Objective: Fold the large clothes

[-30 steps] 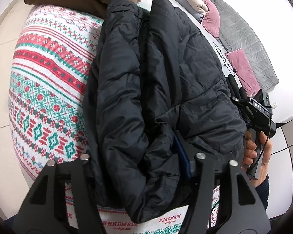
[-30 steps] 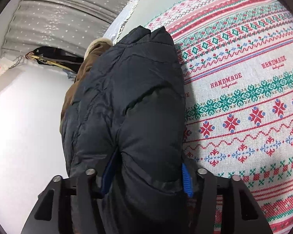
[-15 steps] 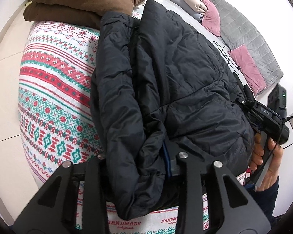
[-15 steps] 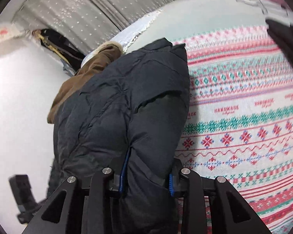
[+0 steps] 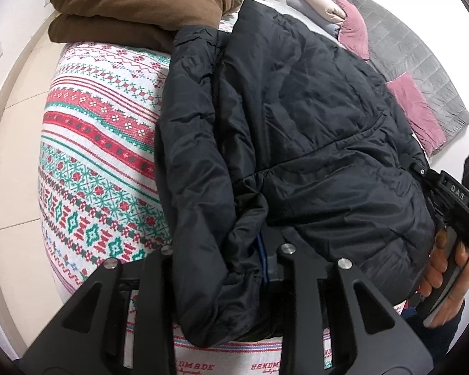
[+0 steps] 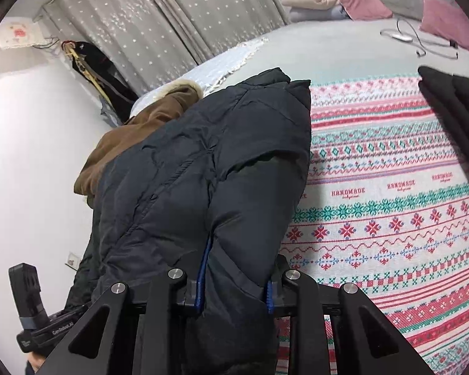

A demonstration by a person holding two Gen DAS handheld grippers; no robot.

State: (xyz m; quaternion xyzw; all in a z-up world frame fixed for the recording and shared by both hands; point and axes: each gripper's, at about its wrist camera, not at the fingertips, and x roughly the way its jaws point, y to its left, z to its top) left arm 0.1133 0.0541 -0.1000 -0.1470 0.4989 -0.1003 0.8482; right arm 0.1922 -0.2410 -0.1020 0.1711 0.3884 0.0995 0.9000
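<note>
Black puffer jacket [image 5: 297, 131]: quilted, matte, bunched lengthwise, draped over the patterned red-green-white blanket [image 5: 103, 143] on the bed. Near hem gathered. Left gripper [image 5: 222, 265] closing, pinching hem fabric between blue pads. Right gripper [image 6: 234, 284] closing, likewise clamping padded fabric. Folded brown coat [image 5: 140, 9] beyond, touching the jacket.

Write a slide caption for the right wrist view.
Right gripper closing on the near end of a black puffer jacket lying on a patterned bedspread, brown coat behind.
</note>
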